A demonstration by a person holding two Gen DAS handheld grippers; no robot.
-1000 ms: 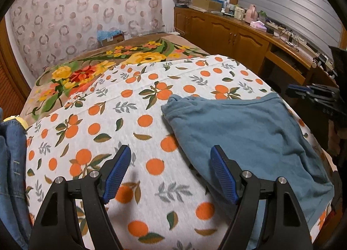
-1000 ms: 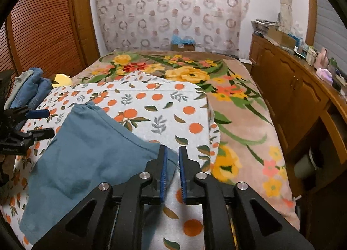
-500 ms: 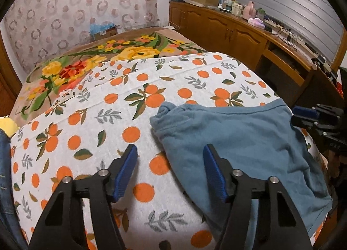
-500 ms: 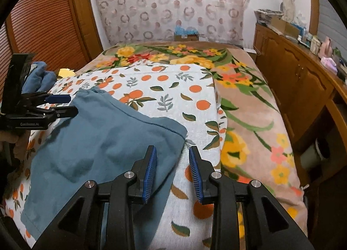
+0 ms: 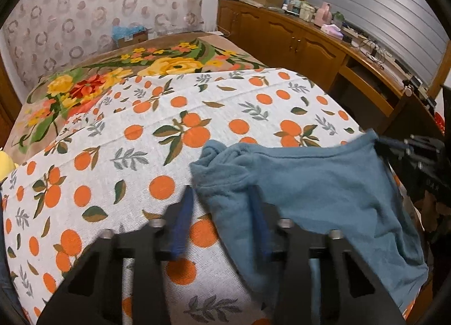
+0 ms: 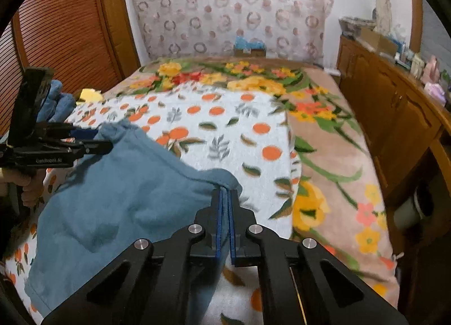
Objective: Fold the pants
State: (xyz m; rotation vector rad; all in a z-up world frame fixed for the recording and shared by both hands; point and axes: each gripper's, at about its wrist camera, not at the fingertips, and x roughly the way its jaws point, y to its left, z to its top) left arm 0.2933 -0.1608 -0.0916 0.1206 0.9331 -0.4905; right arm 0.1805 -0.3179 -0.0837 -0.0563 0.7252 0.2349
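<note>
Blue pants point(image 5: 310, 184) lie spread on the orange-print sheet point(image 5: 141, 142) of a bed. My left gripper point(image 5: 220, 196) straddles their bunched left corner. Its jaws are closing: the right finger rests on the cloth, and bare sheet still shows beside the left pad. In the right wrist view the left gripper point(image 6: 95, 139) sits at the pants' point(image 6: 118, 198) far-left corner, held by a person's hand point(image 6: 31, 184). My right gripper point(image 6: 224, 194) is shut on the near-right corner, cloth draped over its tips. It shows blurred at the pants' right edge point(image 5: 394, 147).
A floral blanket point(image 5: 126, 77) covers the bed beyond the sheet. A wooden cabinet point(image 5: 296, 40) with clutter on top runs along the right side. Folded blue clothes point(image 6: 56, 99) sit at the bed's left edge, before a slatted wooden door point(image 6: 70, 29).
The left gripper moved forward over the pants' corner and its jaws narrowed around it. The right gripper opened briefly, then shut on the near corner and raised it slightly.
</note>
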